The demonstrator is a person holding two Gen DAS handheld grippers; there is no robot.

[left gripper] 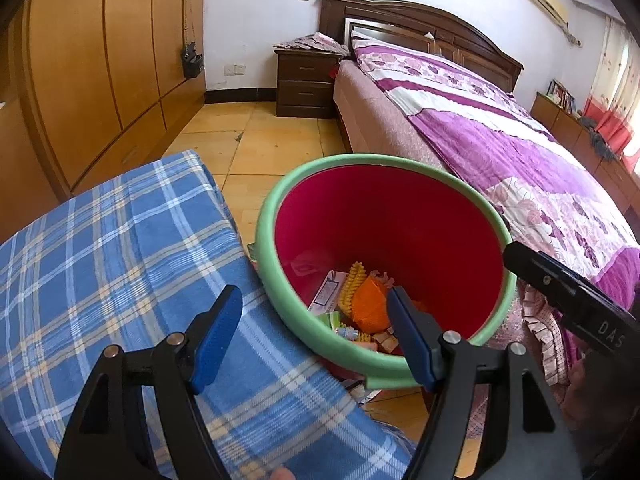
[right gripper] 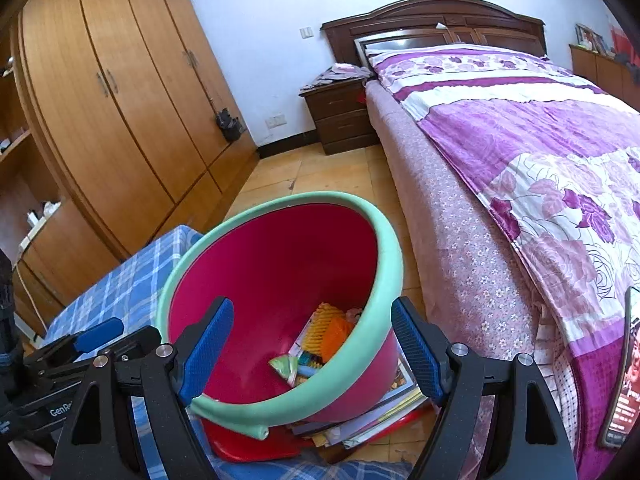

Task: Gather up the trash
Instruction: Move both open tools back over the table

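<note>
Left wrist view: left gripper (left gripper: pixel 316 312) hung over the near rim of the bin (left gripper: pixel 472 204), red inside with a green rim, its fingers (left gripper: pixel 218 328) spread wide with nothing between them; one blue pad sat over the plaid cloth (left gripper: pixel 120 240) on the left, the other over the bin's mouth. Trash pile (left gripper: pixel 360 304) lay at the bin bottom: an orange crumpled piece, a yellow ribbed bit, paper scraps and small wrappers. The right gripper's black body (left gripper: pixel 568 296) poked in from the right edge, near the bin rim. Bed (left gripper: pixel 500 128) with purple floral cover ran along the right, nightstand (left gripper: pixel 306 80) far behind, wardrobe (left gripper: pixel 100 60) on the left. Right wrist view: right gripper (right gripper: pixel 312 344) also stood apart and empty, fingers (right gripper: pixel 208 344) straddling the bin's near side without pressing it as far as could be seen. The bin looked tilted, sitting on a stack of magazines (right gripper: pixel 380 412) and a red flat thing (right gripper: pixel 240 444) on the floor. Left gripper's blue pad showed at the left over the plaid cloth. Judgement: step looked like a drop just done, both grippers empty above the bin. No loose trash was clearly visible on the plaid surface or floor, so the next move likely calls for pulling back from the bin and looking around for another piece before reaching.
</note>
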